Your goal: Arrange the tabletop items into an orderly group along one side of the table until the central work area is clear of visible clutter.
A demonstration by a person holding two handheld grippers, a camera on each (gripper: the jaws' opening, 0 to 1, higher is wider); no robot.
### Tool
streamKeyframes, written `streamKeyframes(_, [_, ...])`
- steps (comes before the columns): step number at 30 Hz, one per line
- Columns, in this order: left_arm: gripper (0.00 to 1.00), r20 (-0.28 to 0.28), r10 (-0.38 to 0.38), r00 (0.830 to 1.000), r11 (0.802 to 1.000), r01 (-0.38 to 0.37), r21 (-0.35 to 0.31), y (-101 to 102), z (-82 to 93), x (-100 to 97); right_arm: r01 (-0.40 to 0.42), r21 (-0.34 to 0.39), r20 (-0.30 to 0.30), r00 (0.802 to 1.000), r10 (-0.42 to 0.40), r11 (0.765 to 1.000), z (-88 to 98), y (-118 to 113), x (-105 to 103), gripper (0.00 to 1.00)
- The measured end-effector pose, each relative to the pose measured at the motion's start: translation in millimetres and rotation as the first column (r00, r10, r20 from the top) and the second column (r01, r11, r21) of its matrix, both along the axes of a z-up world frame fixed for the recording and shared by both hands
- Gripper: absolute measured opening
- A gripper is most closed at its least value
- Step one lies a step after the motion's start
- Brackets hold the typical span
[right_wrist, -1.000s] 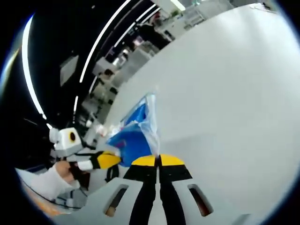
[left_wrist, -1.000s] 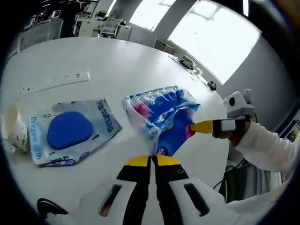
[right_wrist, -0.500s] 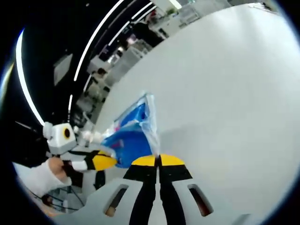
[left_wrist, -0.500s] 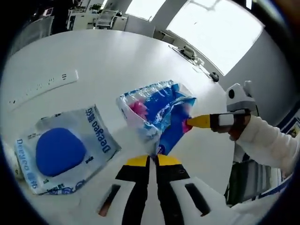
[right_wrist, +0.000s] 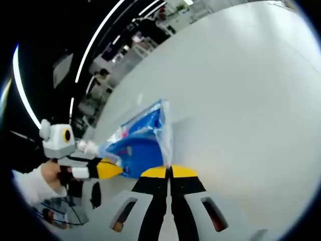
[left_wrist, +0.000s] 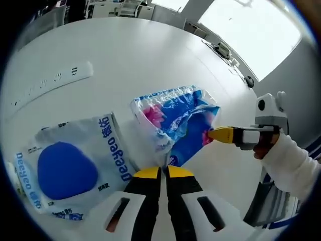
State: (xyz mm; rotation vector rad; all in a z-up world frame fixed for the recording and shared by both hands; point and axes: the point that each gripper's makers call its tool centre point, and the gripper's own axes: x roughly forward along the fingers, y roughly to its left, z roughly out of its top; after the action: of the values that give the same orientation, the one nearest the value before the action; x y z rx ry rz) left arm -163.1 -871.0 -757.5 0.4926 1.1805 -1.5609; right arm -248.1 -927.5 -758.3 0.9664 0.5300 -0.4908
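Note:
A blue, pink and clear plastic packet [left_wrist: 178,120] hangs stretched between my two grippers over the white table [left_wrist: 125,55]. My left gripper [left_wrist: 161,171] is shut on its near corner. The right gripper [left_wrist: 213,134] comes in from the right of the left gripper view, pinching the packet's far edge. In the right gripper view the same packet [right_wrist: 138,143] rises from my right gripper [right_wrist: 169,171], which is shut on its clear edge, and the left gripper [right_wrist: 116,169] holds it from the left. A white pouch with a blue oval [left_wrist: 70,168] lies flat to the left.
A white power strip [left_wrist: 50,83] lies on the table beyond the pouch. A person's white sleeve [left_wrist: 288,165] shows at the right. Small items sit at the table's far edge [left_wrist: 223,49]. Desks and chairs [right_wrist: 130,47] stand in the room behind.
Both views have shifted with my hands; the packet stays held by both grippers. The pouch sits lower and closer in the left gripper view, and the power strip has come nearer.

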Motion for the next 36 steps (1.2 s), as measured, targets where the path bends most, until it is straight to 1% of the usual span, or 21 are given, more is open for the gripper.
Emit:
streamKeyframes(2, [0.01,0.011,-0.023,1.000,0.999,0.023,0.024,4,-6.1,-3.0,-0.017,-0.008,-0.015,1.000,0.017,1.000,-4.1,1,1,0.00])
streamKeyframes(3, [0.00,0.012,-0.020,1.000,0.999,0.019,0.034,6,-8.8,-3.3,-0.024,-0.007,-0.021,1.000,0.024,1.000,-6.0,1,2,0.00])
streamKeyframes(5, [0.00,-0.012,0.040,0.999,0.998,-0.039,0.050,5,-7.8,-2.8,-0.028,-0.013,-0.031,0.999,0.027,1.000,-7.5,1,2,0.00])
streamKeyframes(9, [0.00,-0.032,0.092,0.995,0.994,-0.090,0.057,3,-7.5,-0.3,-0.002,-0.002,-0.037,0.999,0.002,1.000,-9.9,-2,1,0.00])
streamKeyframes(13, [0.01,-0.044,0.118,0.992,0.992,-0.116,0.052,2,-6.2,-0.7,0.003,0.001,-0.048,0.999,-0.003,1.000,-13.9,-4,0,0.00])
streamKeyframes(14, [0.01,-0.043,0.118,0.992,0.992,-0.116,0.050,2,-6.1,-0.6,0.009,0.005,-0.039,0.999,-0.009,1.000,-13.1,-5,1,0.00])
streamKeyframes(15, [0.01,-0.035,0.110,0.993,0.993,-0.108,0.042,3,-4.9,-1.0,0.013,0.008,-0.036,0.999,-0.013,1.000,-13.3,-5,1,0.00])
streamKeyframes(16, [0.02,0.003,0.084,0.996,0.996,-0.084,0.016,2,-2.9,1.0,0.016,0.009,-0.035,0.999,-0.016,1.000,-13.1,-6,2,0.00])
streamKeyframes(18, [0.03,0.041,0.058,0.997,0.998,-0.059,0.002,4,0.1,0.6,0.022,0.008,-0.037,0.999,-0.021,1.000,-13.3,-6,3,0.00])
streamKeyframes(22, [0.10,0.042,0.074,0.996,0.997,-0.073,-0.027,10,6.9,0.7,0.042,0.017,-0.037,0.998,-0.041,0.999,-14.0,-5,4,0.00])
streamKeyframes(24, [0.12,0.047,0.077,0.996,0.996,-0.074,-0.057,17,12.4,0.6,0.015,-0.021,-0.068,0.998,-0.016,1.000,-13.8,-5,3,0.00])
streamKeyframes(25, [0.14,0.043,0.070,0.997,0.995,-0.067,-0.072,24,15.0,-1.3,-0.007,-0.036,-0.083,0.997,0.004,0.999,-13.4,-4,3,0.00])
streamKeyframes(26, [0.15,0.042,0.067,0.997,0.995,-0.064,-0.075,27,15.7,-1.9,-0.010,-0.042,-0.085,0.996,0.006,0.999,-13.5,-5,4,0.00])
streamKeyframes(27, [0.17,0.020,0.061,0.998,0.994,-0.059,-0.091,35,17.7,-5.2,-0.009,-0.042,-0.083,0.997,0.005,0.999,-13.7,-5,5,0.00])
streamKeyframes(28, [0.19,-0.024,0.068,0.997,0.993,-0.070,-0.100,40,20.1,-10.4,-0.010,-0.043,-0.080,0.997,0.006,0.999,-13.7,-5,4,0.01])
streamKeyframes(29, [0.20,-0.104,0.100,0.990,0.990,-0.109,-0.090,49,23.3,-17.3,-0.009,-0.043,-0.077,0.997,0.005,0.999,-13.4,-4,5,0.02])
streamKeyframes(30, [0.22,-0.154,0.129,0.980,0.987,-0.142,-0.080,54,25.5,-20.3,-0.002,-0.040,-0.074,0.997,-0.001,0.999,-12.4,-4,5,0.03])
streamKeyframes(31, [0.24,-0.206,0.164,0.965,0.980,-0.184,-0.078,61,29.0,-21.4,0.003,-0.045,-0.072,0.997,-0.006,0.999,-11.0,-3,6,0.05])
streamKeyframes(33, [0.28,-0.229,0.196,0.953,0.970,-0.223,-0.096,72,33.6,-16.3,-0.004,-0.075,-0.075,0.997,-0.002,0.997,-6.2,-3,7,0.13])
streamKeyframes(35, [0.32,-0.226,0.208,0.952,0.966,-0.236,-0.107,84,36.3,-10.7,-0.018,-0.116,-0.095,0.995,0.007,0.993,-2.3,-4,6,0.21])
streamKeyframes(36, [0.32,-0.228,0.227,0.947,0.960,-0.257,-0.113,93,38.6,-5.6,-0.034,-0.169,-0.102,0.995,0.017,0.985,2.6,-7,6,0.24])
